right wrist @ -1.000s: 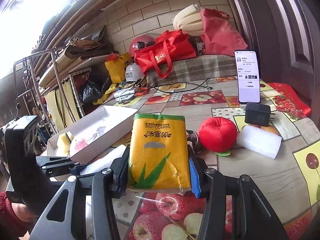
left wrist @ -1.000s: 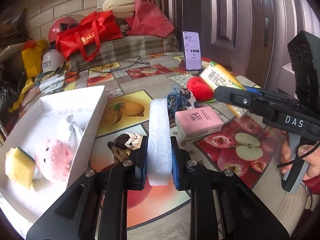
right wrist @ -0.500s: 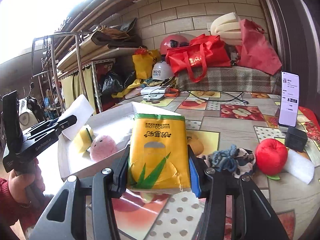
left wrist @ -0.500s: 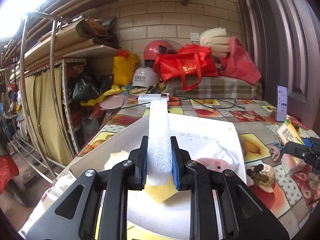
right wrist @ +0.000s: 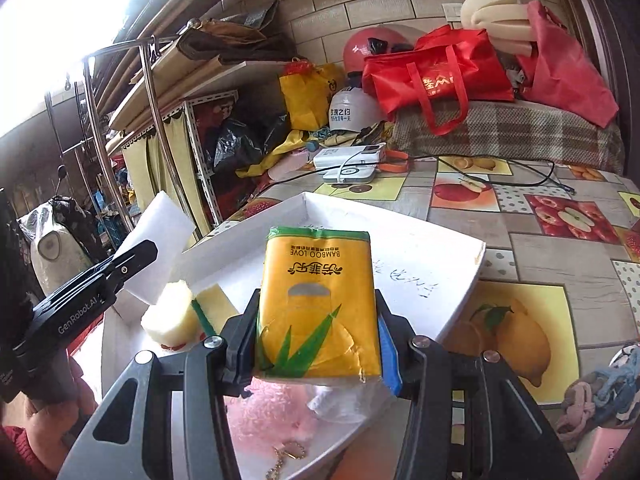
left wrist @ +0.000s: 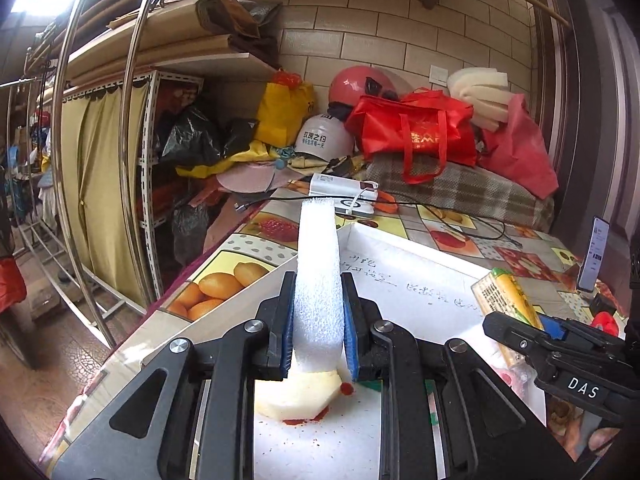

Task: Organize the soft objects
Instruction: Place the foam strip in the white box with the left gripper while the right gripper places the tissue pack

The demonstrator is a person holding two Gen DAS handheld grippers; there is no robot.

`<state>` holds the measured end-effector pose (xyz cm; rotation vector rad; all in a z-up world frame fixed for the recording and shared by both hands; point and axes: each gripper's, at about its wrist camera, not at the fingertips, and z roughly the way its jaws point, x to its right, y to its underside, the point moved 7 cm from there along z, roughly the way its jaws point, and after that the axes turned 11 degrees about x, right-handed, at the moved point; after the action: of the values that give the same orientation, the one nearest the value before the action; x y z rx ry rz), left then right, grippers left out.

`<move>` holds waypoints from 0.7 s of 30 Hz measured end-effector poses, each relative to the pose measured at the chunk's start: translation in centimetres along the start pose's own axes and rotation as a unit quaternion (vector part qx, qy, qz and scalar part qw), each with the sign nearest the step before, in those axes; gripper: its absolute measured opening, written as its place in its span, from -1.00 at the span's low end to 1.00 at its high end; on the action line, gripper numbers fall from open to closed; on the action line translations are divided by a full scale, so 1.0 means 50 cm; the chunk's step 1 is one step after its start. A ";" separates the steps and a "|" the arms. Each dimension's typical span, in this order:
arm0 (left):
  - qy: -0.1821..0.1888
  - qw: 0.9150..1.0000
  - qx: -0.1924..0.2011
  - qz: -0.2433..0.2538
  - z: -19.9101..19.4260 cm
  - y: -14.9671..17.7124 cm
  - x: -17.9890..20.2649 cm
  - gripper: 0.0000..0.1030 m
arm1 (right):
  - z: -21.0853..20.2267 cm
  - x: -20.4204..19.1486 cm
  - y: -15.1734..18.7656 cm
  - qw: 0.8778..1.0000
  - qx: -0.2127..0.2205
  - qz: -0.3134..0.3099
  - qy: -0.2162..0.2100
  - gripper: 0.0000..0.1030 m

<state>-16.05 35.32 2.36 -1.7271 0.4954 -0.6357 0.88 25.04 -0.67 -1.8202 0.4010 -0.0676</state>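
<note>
White foam strip (left wrist: pixel 318 280) clenched upright in left tongs (left wrist: pixel 316 344), yellow tissue pack (right wrist: pixel 318 300) in right tongs (right wrist: pixel 316 344), both over white tray (right wrist: pixel 440 256).

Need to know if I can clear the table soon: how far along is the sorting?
Done: sponge and pink plush lie in the tray. In hand: left gripper clamps foam, right gripper clamps tissues, both over it. Left: knitted piece on the table.

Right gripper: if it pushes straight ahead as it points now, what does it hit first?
Likely the white tray floor: the right gripper, shut on the tissue pack, points slightly down over it. Depth is unclear.
</note>
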 end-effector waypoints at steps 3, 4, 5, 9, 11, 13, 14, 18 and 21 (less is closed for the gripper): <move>-0.031 1.000 0.006 0.001 -0.001 -0.003 -0.010 0.45 | 0.003 -0.015 0.004 1.000 -0.006 -0.017 0.008 0.03; -0.033 0.999 0.007 -0.002 -0.001 -0.003 -0.013 1.00 | -0.001 -0.019 0.003 1.000 -0.001 -0.023 0.012 0.27; -0.036 0.999 0.010 -0.005 -0.002 -0.004 -0.016 1.00 | -0.004 -0.020 0.000 1.000 0.004 -0.026 0.014 0.47; -0.040 0.999 0.007 -0.024 -0.001 -0.002 -0.034 1.00 | -0.007 -0.020 -0.007 0.999 0.014 -0.026 0.020 0.89; -0.042 0.998 0.012 -0.033 -0.005 -0.003 -0.042 1.00 | -0.014 -0.017 -0.013 0.999 0.024 -0.020 0.016 0.99; -0.043 0.998 0.017 -0.036 -0.009 -0.005 -0.043 1.00 | -0.034 -0.018 -0.023 0.999 0.035 -0.020 0.002 0.99; -0.041 0.998 0.021 -0.035 -0.011 -0.007 -0.040 1.00 | -0.048 -0.017 -0.033 0.999 0.039 -0.013 -0.010 0.99; -0.027 0.999 0.041 -0.017 -0.028 -0.014 -0.020 1.00 | -0.132 0.017 -0.091 0.995 0.046 0.052 -0.078 0.99; 0.001 0.999 0.041 -0.011 -0.043 -0.012 0.007 1.00 | -0.195 0.066 -0.128 0.983 0.031 0.118 -0.136 0.99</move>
<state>-17.18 33.64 3.37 -1.6575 0.4460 -0.6654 3.04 16.48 7.65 -1.6808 0.4111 0.3271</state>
